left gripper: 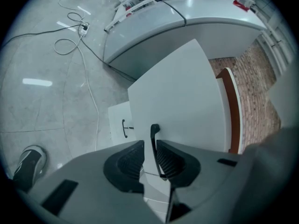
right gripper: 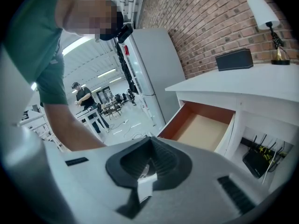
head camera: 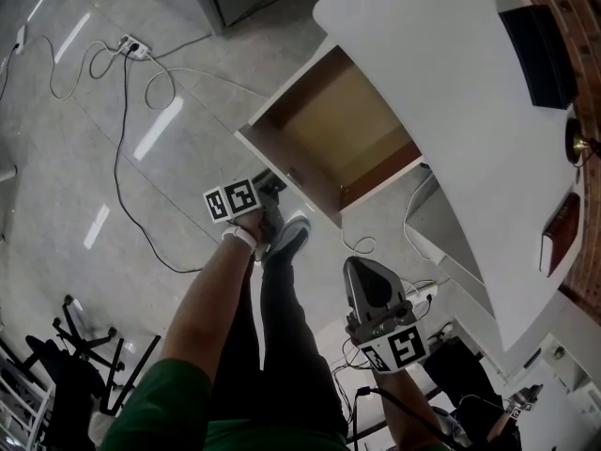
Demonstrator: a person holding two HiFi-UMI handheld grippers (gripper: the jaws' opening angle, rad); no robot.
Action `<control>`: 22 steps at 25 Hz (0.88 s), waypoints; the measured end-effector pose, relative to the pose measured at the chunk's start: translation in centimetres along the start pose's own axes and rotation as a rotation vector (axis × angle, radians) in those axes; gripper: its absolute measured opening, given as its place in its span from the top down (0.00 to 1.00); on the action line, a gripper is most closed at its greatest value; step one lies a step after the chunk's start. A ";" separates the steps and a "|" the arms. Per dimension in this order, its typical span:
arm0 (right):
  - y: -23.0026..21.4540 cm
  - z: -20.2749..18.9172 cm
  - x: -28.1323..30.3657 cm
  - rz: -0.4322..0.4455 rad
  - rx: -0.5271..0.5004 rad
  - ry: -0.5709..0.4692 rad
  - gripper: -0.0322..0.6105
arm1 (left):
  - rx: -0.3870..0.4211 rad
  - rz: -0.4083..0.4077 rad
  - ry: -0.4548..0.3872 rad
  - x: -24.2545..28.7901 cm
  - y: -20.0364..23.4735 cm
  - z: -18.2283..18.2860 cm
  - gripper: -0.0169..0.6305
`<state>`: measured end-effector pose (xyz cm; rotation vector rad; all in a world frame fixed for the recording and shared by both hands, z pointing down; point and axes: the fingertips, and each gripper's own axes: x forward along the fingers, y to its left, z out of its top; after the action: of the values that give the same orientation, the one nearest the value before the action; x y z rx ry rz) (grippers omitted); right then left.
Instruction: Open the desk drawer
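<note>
The white desk (head camera: 451, 83) has its drawer (head camera: 338, 125) pulled far out, showing a bare wooden inside. My left gripper (head camera: 268, 188) is at the drawer's white front panel. In the left gripper view, the left gripper (left gripper: 150, 147) has its jaws closed on the thin black drawer handle (left gripper: 153, 130), which runs between the ribbed pads. A second black handle (left gripper: 124, 128) shows on a lower panel. My right gripper (head camera: 368, 285) hangs shut and holds nothing, below the desk's near edge. In the right gripper view, the right gripper (right gripper: 148, 164) faces the open drawer (right gripper: 205, 125).
On the desk stand a black speaker (head camera: 540, 54), a lamp (right gripper: 267, 13) and a red book (head camera: 559, 233). Cables (head camera: 122, 111) and a power strip (head camera: 134, 49) lie on the floor. A chair base (head camera: 75, 346) stands lower left. My shoe (head camera: 286, 238) is under the drawer front.
</note>
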<state>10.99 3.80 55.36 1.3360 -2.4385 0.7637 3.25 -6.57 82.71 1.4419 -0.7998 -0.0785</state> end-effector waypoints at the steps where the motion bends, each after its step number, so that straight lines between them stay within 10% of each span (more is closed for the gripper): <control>1: -0.1 -0.1 0.0 -0.001 0.001 0.001 0.95 | 0.000 -0.002 0.001 -0.1 0.1 -0.1 0.88; 12: -1.2 2.7 -0.1 -0.078 -0.057 0.007 0.95 | 0.114 0.113 -0.009 -8.4 0.2 2.5 0.80; 22: -1.6 12.8 -0.5 -0.212 -0.091 -0.039 0.95 | 0.703 0.176 -0.106 -18.2 -19.8 8.6 0.89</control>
<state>12.90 -3.73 45.05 1.5548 -2.2815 0.5723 -6.73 -8.10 56.37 2.0265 -1.1011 0.2911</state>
